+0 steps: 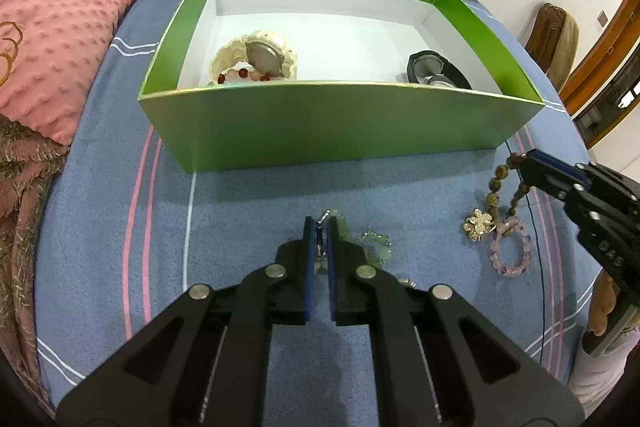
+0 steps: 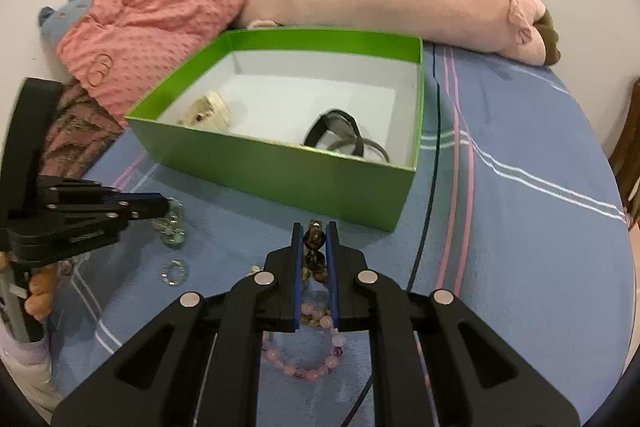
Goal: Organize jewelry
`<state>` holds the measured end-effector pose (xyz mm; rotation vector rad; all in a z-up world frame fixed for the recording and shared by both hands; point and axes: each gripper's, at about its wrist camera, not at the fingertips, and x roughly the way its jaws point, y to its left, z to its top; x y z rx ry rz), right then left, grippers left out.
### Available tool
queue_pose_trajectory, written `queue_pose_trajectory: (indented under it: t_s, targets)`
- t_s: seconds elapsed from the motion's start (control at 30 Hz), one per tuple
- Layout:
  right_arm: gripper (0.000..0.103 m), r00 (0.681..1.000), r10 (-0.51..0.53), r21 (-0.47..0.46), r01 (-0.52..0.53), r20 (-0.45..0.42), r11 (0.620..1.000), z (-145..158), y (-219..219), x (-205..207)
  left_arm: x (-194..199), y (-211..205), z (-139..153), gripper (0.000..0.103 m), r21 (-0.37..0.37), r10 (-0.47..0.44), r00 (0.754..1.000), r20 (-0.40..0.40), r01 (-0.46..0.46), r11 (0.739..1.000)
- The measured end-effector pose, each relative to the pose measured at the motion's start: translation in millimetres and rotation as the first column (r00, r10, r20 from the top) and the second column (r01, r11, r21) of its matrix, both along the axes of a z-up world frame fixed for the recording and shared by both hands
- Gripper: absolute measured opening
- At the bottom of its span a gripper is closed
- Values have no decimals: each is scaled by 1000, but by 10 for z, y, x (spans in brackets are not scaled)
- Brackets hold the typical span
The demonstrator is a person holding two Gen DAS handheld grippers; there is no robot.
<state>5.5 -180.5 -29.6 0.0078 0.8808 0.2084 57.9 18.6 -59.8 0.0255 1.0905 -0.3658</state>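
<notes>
The brown bead strand [image 2: 314, 247] hangs pinched in my right tongs [image 2: 314, 227], its length trailing down toward me; the green box [image 2: 280, 167] lies just ahead at twelve o'clock. My left tongs [image 1: 320, 227], narrow on a pale green bracelet [image 1: 374, 241], face the box too.

Two low, close wrist views, both facing the green box [image 1: 340, 123] [image 2: 280, 167].
</notes>
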Motion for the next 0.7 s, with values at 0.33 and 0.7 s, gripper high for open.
queue_pose_trajectory:
  t_s: [0.33, 0.7]
  targets:
    - [33, 995, -92, 4, 92, -42, 996, -87, -194, 73, 15, 170, 154, 4, -61, 43, 999, 30, -41, 997]
    - [34, 989, -133, 16, 135, -68, 991, -119, -280, 107, 78, 464, 228, 12, -124, 138, 990, 14, -135, 983]
